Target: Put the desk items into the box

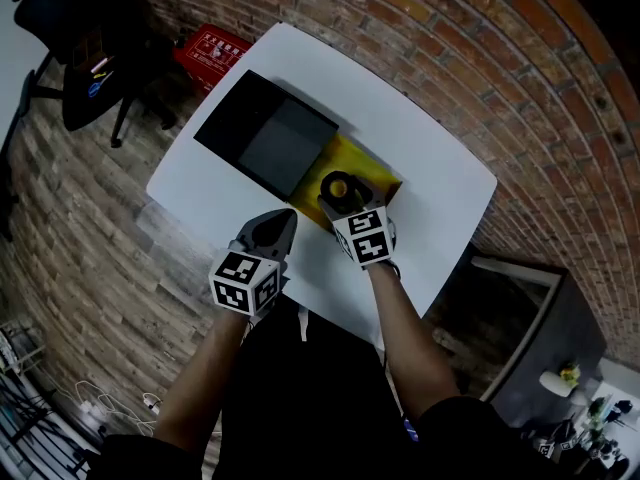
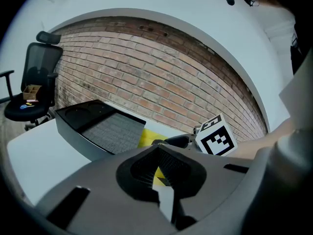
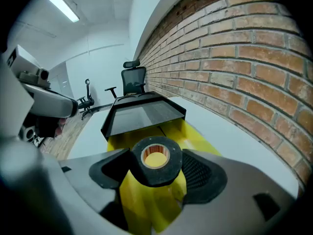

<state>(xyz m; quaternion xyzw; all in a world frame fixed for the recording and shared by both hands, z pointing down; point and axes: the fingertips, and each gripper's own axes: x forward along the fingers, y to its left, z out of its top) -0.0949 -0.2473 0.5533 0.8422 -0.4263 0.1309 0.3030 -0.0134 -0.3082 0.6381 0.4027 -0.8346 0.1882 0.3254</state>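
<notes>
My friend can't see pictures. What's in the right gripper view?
The right claw is shut on a roll of black tape, holding it over a yellow sheet. Beyond it, an open black box sits on a white table, with a brick wall along the right and an office chair far behind.

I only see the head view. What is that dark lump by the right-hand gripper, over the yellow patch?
Observer: A roll of black tape. The right gripper view shows the right gripper clamping it on both sides.
Operator: Is the other gripper carrying anything?
Observer: No. The left gripper has its jaws together with nothing between them.
Operator: Any detail inside the black box?
Observer: The left gripper view shows two round recesses at the far end of the box.
</notes>
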